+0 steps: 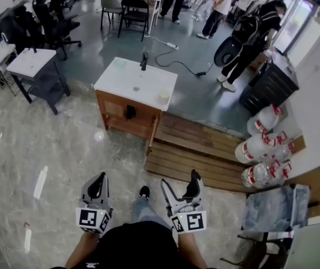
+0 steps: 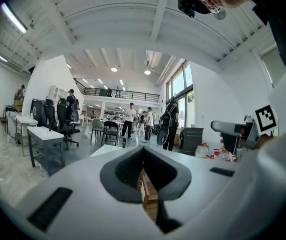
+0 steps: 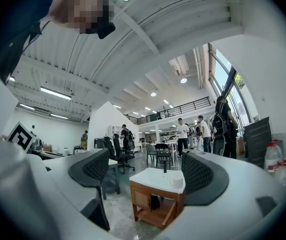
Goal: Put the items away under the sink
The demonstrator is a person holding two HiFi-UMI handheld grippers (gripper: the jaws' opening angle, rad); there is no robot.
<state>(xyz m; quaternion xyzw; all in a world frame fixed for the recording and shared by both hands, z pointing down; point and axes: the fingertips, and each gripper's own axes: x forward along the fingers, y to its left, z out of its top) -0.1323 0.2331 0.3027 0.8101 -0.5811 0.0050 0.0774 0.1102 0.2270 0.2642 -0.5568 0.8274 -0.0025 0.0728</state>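
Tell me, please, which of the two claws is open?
The right claw: its jaws stand wide apart, nothing held, with the sink cabinet visible between them; the left claw has its jaws together.

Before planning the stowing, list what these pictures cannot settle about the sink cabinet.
Small dark object inside the brown wooden sink cabinet: head view, too small to identify.
Rest of the cabinet's inside: head view, hidden under the white countertop.
Cabinet in left gripper view: mostly covered by the left gripper's shut grey jaws.
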